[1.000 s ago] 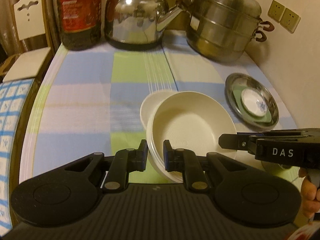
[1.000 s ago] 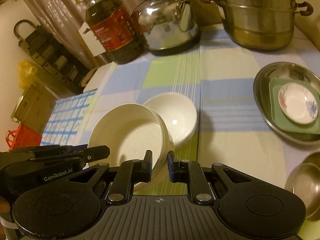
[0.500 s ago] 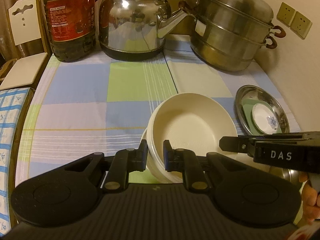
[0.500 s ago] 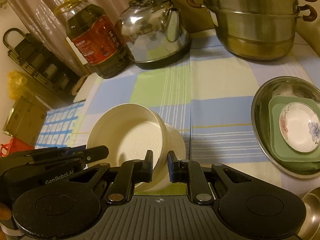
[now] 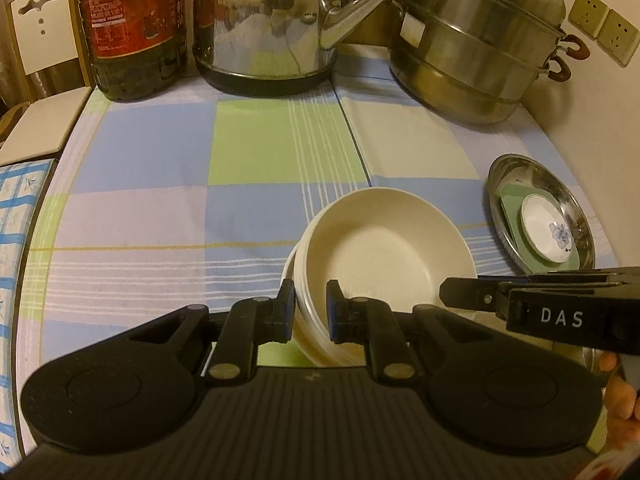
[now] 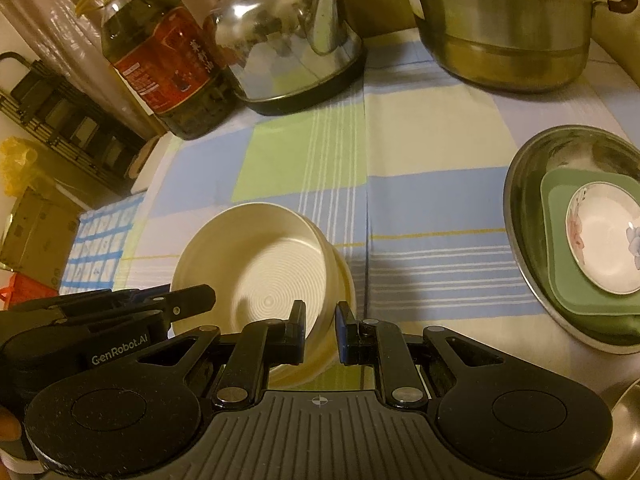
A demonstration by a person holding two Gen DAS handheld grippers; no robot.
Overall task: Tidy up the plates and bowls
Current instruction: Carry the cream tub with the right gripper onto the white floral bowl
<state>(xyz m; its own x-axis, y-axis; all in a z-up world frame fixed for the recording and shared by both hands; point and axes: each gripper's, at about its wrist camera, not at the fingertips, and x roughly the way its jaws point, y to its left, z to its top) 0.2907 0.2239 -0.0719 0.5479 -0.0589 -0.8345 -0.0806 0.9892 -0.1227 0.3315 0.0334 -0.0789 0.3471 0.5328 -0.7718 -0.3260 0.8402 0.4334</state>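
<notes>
cream bowl being nested into its twin

since a second ago the cream bowl [image 5: 384,256] has shifted over the smaller bowl [image 5: 289,276] that sat uncovered beside it; only a sliver of that lower rim now shows. both sit near the front middle of the counter [image 5: 160,216], on a checked cloth. left tongs [image 5: 307,312] pinch the near-left rim of the cream bowl, narrow; right tongs [image 6: 320,332] clamp its opposite rim likewise. to finish well, i'd level the bowl, since it looks tilted, centre it over the one below, then lower with both sides even before releasing. cream bowl looks matte, with fine concentric ridges inside and a thick rounded rim. to the right, a shiny steel dish [image 6: 520,208] holds a green square plate [image 6: 560,264] and a glossy flowered saucer [image 6: 600,248].
</notes>
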